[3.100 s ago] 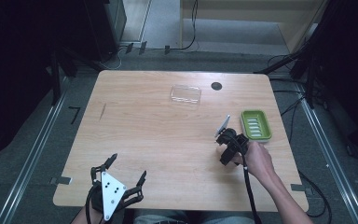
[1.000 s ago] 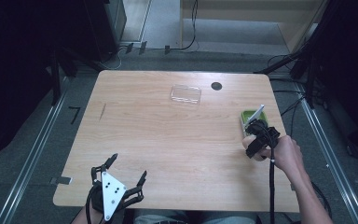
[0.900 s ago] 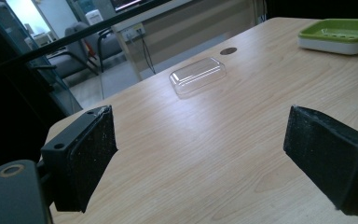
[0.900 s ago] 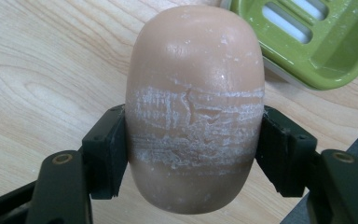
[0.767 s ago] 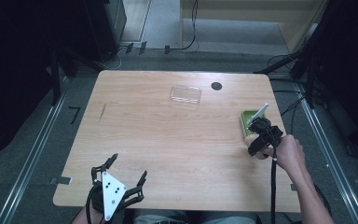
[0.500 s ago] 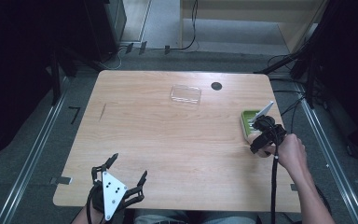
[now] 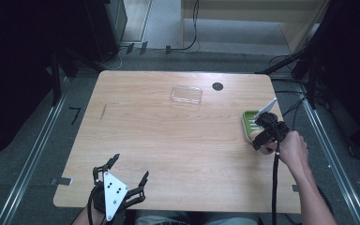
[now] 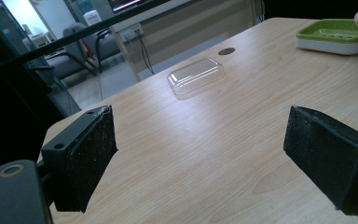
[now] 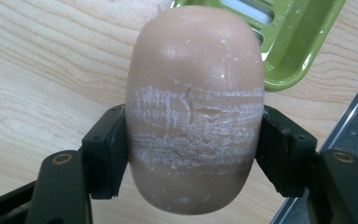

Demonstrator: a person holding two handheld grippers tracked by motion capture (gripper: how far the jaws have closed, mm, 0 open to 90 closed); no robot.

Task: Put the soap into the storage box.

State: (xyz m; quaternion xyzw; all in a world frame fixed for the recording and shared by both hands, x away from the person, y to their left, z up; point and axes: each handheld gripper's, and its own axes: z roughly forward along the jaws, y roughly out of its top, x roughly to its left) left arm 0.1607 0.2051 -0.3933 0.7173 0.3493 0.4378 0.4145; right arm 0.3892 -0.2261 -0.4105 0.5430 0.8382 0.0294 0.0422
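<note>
- Left gripper [image 7: 122, 187] rests at the table's [image 7: 159, 140] near-left corner with its jaws standing wide apart and nothing between them; we leave it parked there, out of the way.
- Near the far edge, about mid-table, lies a clear plastic lid [image 7: 186, 94], with a dark round hole [image 7: 217, 86] just beside it; we judge neither matters for this step.
- At the right edge sits the green soap dish [image 7: 251, 124], its slotted inside facing up.
- Right gripper [image 9: 193, 154] is clamped on the bar of soap [image 9: 193, 107], pads [image 9: 109, 154] pressing both sides across its scuffed middle, the bar hanging beside the dish's near rim.
- To do this well, we judge we should carry the soap on until it is centred over the dish, turn it so its long side runs along the dish, and lower until it touches the ribs.
- We part the jaws only once it rests, since a soap bar is slick and could skid off the rim towards the table's right edge.
</note>
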